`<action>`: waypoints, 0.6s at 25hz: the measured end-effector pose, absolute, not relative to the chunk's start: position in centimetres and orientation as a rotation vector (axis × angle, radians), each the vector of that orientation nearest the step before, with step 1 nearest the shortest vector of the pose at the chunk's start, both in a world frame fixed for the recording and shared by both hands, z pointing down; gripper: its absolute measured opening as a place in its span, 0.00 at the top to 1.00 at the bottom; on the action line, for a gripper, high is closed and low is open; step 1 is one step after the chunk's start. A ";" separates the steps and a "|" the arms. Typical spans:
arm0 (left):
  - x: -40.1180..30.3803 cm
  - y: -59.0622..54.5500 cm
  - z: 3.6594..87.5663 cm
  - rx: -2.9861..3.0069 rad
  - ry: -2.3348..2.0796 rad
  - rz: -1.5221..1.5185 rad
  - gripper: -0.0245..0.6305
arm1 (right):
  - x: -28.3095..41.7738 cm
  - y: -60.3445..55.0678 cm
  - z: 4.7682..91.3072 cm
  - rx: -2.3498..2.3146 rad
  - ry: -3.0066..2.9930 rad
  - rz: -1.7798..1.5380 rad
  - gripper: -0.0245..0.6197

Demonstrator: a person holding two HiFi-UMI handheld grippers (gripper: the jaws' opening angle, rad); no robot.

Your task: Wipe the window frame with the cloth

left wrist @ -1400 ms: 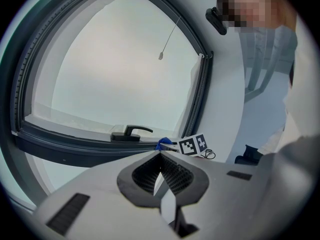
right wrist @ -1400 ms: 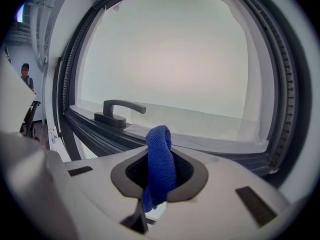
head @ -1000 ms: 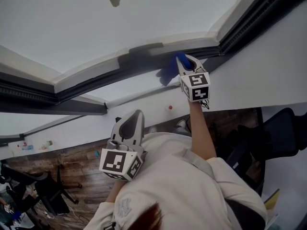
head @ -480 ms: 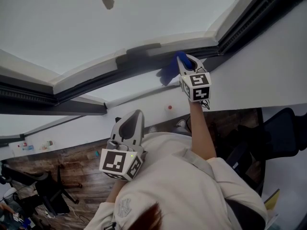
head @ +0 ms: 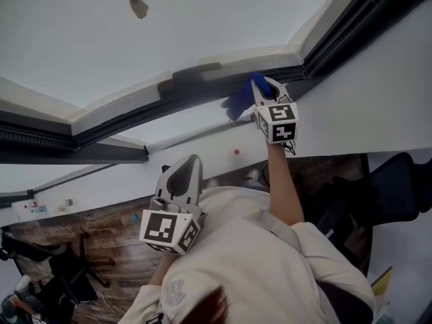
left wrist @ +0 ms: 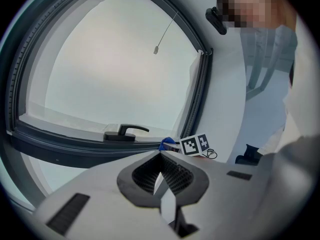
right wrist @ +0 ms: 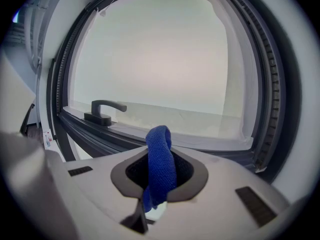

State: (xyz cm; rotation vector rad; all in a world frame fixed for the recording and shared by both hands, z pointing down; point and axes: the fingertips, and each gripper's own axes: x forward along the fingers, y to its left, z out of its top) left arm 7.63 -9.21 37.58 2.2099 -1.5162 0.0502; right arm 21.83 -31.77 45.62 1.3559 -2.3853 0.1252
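- Glass pane [head: 202, 19]: pale and evenly lit, fills most of the head view.
- Window frame [head: 128, 113]: dark rail along the foot of the pane, with a lighter strip above it. It meets a second dark rail at a corner on the right.
- Person: pale shirt [head: 256, 268] low in the head view, right forearm [head: 280, 181] bare and raised toward the frame.
- Left hand-held gripper [head: 191, 162]: held low in front of the chest, well apart from the frame. Jaws together, nothing between them.
- Right hand-held gripper [head: 260, 86]: up at the dark rail, near the corner. Jaws clamped on the cloth.
- Window handle [right wrist: 102, 109]: dark lever on the rail, to the left of the right hand-held gripper.
- Cloth [right wrist: 160, 159]: blue, folded, standing up out of the right jaws. In the head view it lies over the dark rail between the handle and the corner. Actual contact with the rail cannot be confirmed from the right gripper view.
- Cord weight [head: 138, 7]: small, hanging on a thin cord in front of the pane.
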 end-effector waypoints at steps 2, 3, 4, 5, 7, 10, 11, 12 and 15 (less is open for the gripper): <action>7.9 -9.3 37.5 2.215 -1.513 0.050 0.95 | 22.2 -31.9 45.6 1.363 -2.382 0.125 0.89; 8.0 -9.4 37.5 2.216 -1.513 0.050 0.96 | 22.3 -31.9 45.6 1.363 -2.382 0.124 0.89; 8.1 -9.5 37.5 2.215 -1.514 0.051 0.95 | 22.3 -32.0 45.6 1.360 -2.382 0.122 0.89; 8.2 -9.5 37.5 2.214 -1.516 0.052 0.96 | 22.3 -32.0 45.6 1.357 -2.383 0.121 0.89; 8.4 -9.6 37.5 2.215 -1.518 0.053 0.96 | 22.3 -32.0 45.6 1.352 -2.384 0.117 0.89; 8.5 -9.6 37.4 2.214 -1.523 0.053 0.96 | 22.6 -32.1 45.5 1.356 -2.383 0.118 0.89; 8.5 -9.6 37.4 2.214 -1.525 0.053 0.95 | 22.7 -32.1 45.5 1.358 -2.382 0.119 0.89; 8.5 -9.6 37.3 2.213 -1.527 0.053 0.95 | 22.8 -32.1 45.5 1.361 -2.380 0.119 0.89; 8.5 -9.6 37.3 2.213 -1.532 0.052 0.96 | 23.0 -32.2 45.5 1.371 -2.374 0.120 0.89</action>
